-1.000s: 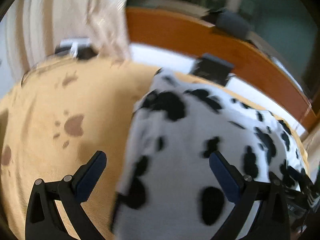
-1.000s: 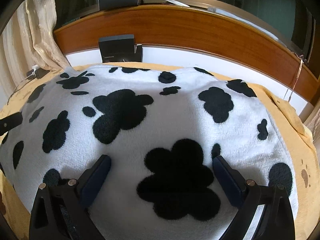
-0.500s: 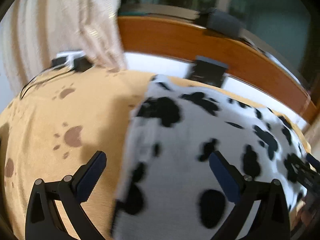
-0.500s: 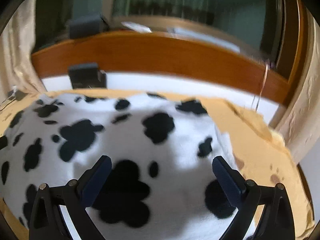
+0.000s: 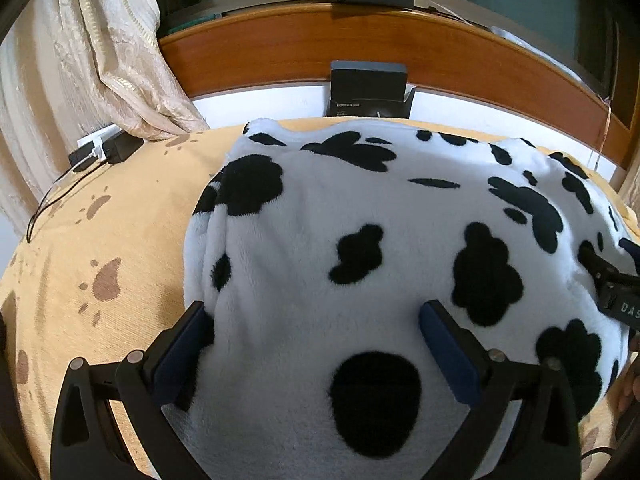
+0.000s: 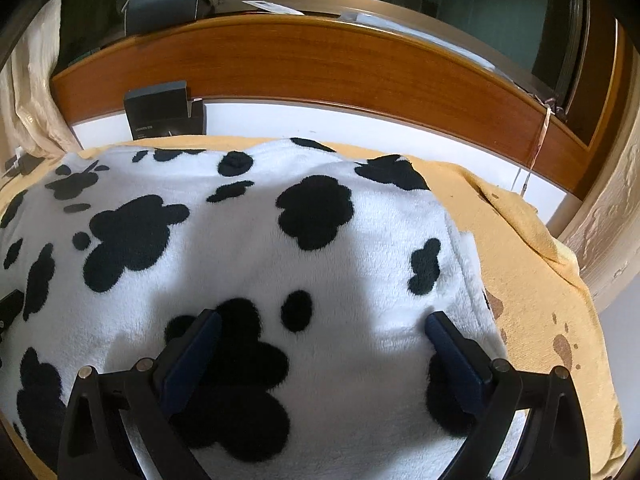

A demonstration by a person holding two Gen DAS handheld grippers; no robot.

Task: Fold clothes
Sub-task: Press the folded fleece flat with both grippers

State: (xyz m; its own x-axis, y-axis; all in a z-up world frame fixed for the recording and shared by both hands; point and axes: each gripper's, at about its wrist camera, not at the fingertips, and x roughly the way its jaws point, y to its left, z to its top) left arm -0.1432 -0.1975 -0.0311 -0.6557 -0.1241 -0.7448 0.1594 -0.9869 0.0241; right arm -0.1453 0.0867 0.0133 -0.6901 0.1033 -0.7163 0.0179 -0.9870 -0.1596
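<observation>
Left wrist view: left gripper (image 5: 316, 336) spread over cow-print fleece (image 5: 360, 248).
Right gripper (image 6: 322, 340): spread, empty.
Risk: thick pile may slip from a shallow pinch.

Left gripper (image 5: 312, 344): held low with both fingers spread wide apart, blue pads (image 5: 182, 350) facing inward, nothing pinched between them. Right gripper (image 6: 320, 346): likewise spread wide, blue-padded fingers (image 6: 454, 354) well apart, nothing clamped. Seen at the right edge of the left wrist view: part of the right gripper's black body, lettered, with a sliver of the person's hand (image 5: 629, 390) just below it.
</observation>
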